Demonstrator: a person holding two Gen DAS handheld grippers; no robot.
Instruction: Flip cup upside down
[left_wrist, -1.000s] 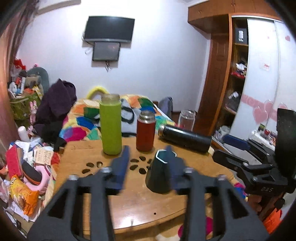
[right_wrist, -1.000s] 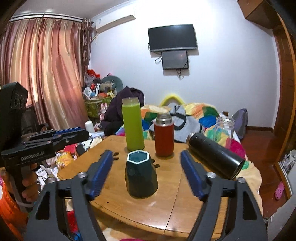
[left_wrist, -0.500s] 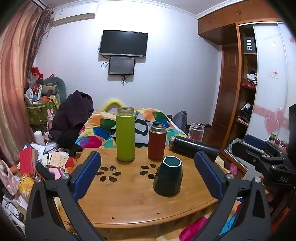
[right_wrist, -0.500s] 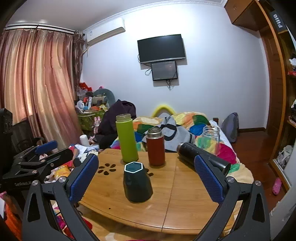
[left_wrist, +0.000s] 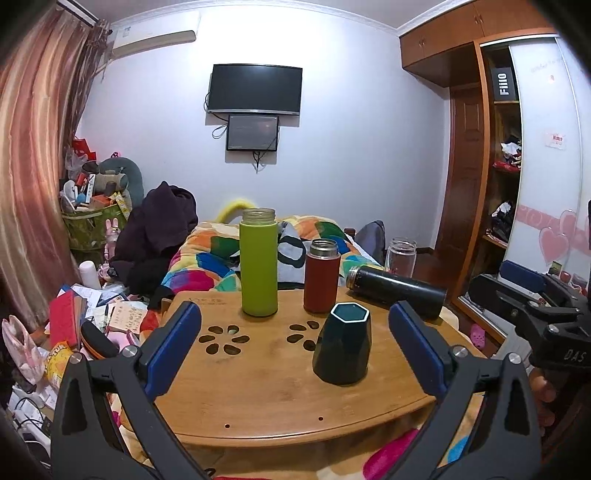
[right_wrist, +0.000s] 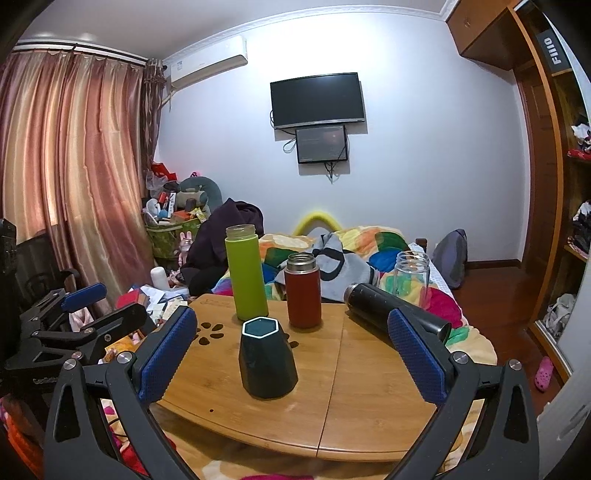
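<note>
So the dark green cup (right_wrist: 266, 360) sits on the wooden table (right_wrist: 369, 387), in front of the red flask (right_wrist: 303, 291). It looks flipped already, narrow end up. Both the left gripper (left_wrist: 295, 349) and right gripper (right_wrist: 291, 350) hang back, jaws spread wide, holding nothing. Probably just checking it's steady.

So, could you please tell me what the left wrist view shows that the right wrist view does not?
Only the left wrist view shows the right gripper, open at its right edge. Only the right wrist view shows the left gripper, open at its left edge, and a pink slipper. Both show the dark green faceted cup standing on the round wooden table before the lime-green bottle.
</note>
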